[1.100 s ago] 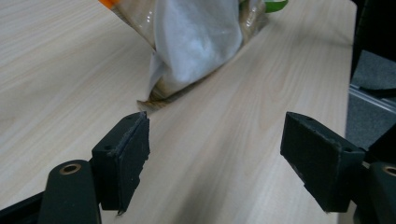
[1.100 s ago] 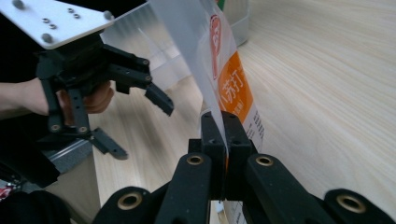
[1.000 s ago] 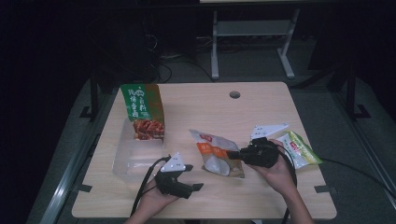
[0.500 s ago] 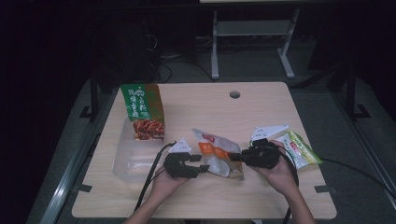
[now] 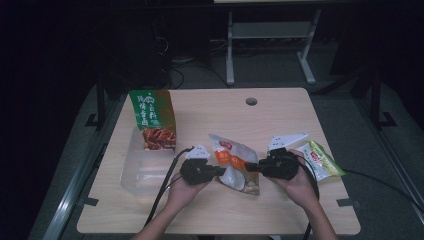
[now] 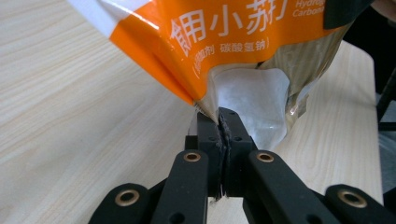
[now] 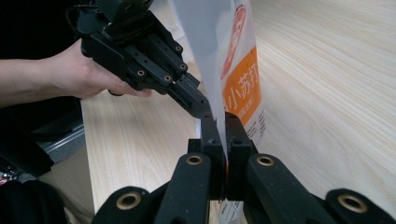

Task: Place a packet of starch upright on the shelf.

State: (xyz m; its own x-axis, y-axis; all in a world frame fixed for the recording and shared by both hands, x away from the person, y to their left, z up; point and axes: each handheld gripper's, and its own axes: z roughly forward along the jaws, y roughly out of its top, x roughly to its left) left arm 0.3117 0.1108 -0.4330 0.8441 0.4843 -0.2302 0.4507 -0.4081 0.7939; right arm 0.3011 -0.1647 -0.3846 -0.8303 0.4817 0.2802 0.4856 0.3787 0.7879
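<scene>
Orange-and-white pouch (image 5: 234, 162), printed with Chinese characters, hangs between two hand-held grippers just above a pale wood-grain table (image 5: 280, 115), near its front edge. From the gripper outward: the left gripper (image 5: 220, 171) has just been closing and now has its black jaws pressed together on the pouch's clear lower edge, as the left gripper view shows (image 6: 223, 122), with the orange band spreading above the pinch. The right gripper (image 5: 251, 167) is likewise clamped on the pouch, its jaws meeting on the thin white side edge in the right gripper view (image 7: 219, 122), where the left gripper (image 7: 198, 105) bites the same pouch from the opposite side, held by the person's left hand (image 7: 79, 77). In the high view the two grippers face each other across the pouch. To the left stands a green and red carton (image 5: 152, 119), upright at the back of a clear plastic tray (image 5: 137, 172). To the right, a green snack packet (image 5: 322, 160) lies flat near the right hand (image 5: 300, 185). A round cable hole (image 5: 251, 101) marks the table's far side. Beyond the table the room is dark, with a metal-legged frame (image 5: 270, 40) on a grey floor.
</scene>
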